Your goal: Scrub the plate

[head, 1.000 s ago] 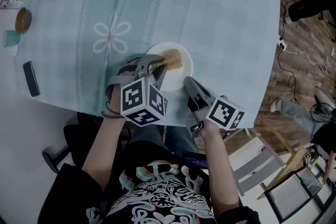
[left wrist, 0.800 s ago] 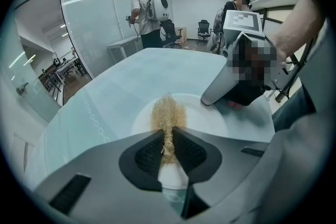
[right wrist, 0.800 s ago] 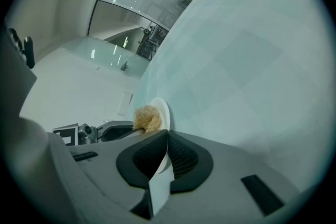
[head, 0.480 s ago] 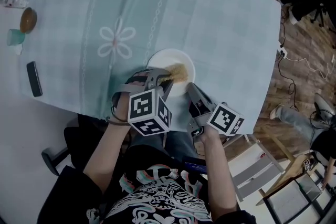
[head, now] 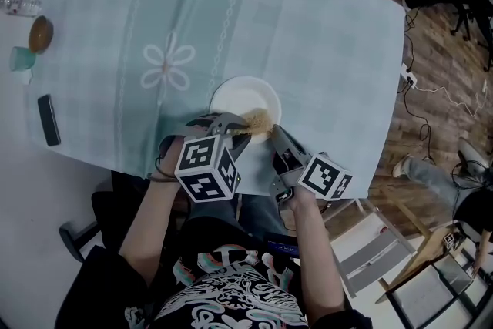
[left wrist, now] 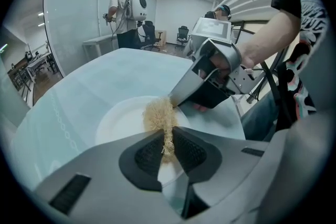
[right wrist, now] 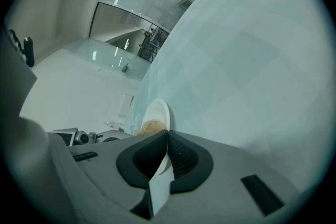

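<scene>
Nearest the person, the left gripper (head: pixel 231 123) pointed steeply down at the near edge of the plate (head: pixel 240 95). Its jaws pinched a narrow tail of the tan scrubber (left wrist: pixel 160 115) between the 2 pads. The scrubber's long axis ran straight out from the pads. Its bushy end lay on the plate's near-right part, pointing toward the right gripper (head: pixel 275 132) and just beside that gripper's tips.

The right gripper came in from the right at a shallower angle. In its own view its jaws were pressed on the plate's thin rim (right wrist: pixel 160 113), which ran up between the 2 pads. The scrubber (right wrist: pixel 152 125) showed just to the left of them.

The plate was white and round, and lay flat on the pale green cloth (head: pixel 308 35) near the table's near edge. It held only the scrubber's tuft; the rest of it was bare.

Beyond the plate, a white flower print (head: pixel 166 58) marked the cloth.

Off the cloth at far left lay 1 black phone (head: pixel 48 119). Further off were 1 teal cup (head: pixel 17 58) and 1 small bowl (head: pixel 40 33) with something brown in it. I could not tell what the cup held.
</scene>
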A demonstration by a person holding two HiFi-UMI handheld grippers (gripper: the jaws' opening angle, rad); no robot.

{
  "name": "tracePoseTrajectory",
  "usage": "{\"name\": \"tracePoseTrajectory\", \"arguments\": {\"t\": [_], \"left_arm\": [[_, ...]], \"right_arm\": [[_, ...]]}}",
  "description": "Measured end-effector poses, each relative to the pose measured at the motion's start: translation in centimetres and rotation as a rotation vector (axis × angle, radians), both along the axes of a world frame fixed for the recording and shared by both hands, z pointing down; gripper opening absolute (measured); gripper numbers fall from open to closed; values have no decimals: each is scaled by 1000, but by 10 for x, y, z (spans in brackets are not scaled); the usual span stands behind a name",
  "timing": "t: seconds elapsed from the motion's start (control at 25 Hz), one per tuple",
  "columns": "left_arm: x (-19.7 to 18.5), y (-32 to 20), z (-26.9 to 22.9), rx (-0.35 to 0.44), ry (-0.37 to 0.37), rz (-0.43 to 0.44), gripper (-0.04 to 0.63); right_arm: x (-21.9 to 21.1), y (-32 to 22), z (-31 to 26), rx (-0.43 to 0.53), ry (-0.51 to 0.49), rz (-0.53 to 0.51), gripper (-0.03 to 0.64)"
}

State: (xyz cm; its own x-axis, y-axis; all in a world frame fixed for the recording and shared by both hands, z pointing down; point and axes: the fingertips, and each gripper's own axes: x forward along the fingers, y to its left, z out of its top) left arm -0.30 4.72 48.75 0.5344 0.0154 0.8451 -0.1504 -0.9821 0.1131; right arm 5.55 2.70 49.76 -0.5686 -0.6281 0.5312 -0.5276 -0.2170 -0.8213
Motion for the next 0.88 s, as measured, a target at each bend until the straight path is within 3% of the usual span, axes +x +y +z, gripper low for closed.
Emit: {"name": "tracePoseTrajectory", "arguments": {"t": [0.4, 0.56, 0.88], "left_arm": [[-9, 2, -9, -36, 45, 9, 67], [-10, 3, -11, -14, 42, 18, 67], [-11, -3, -3, 9, 27, -49, 69]], "right_arm": [[0, -1, -1, 8, 0, -3, -5], [0, 0, -3, 21, -3, -7, -5], [-2, 9, -3, 16, -4, -32, -3]]}}
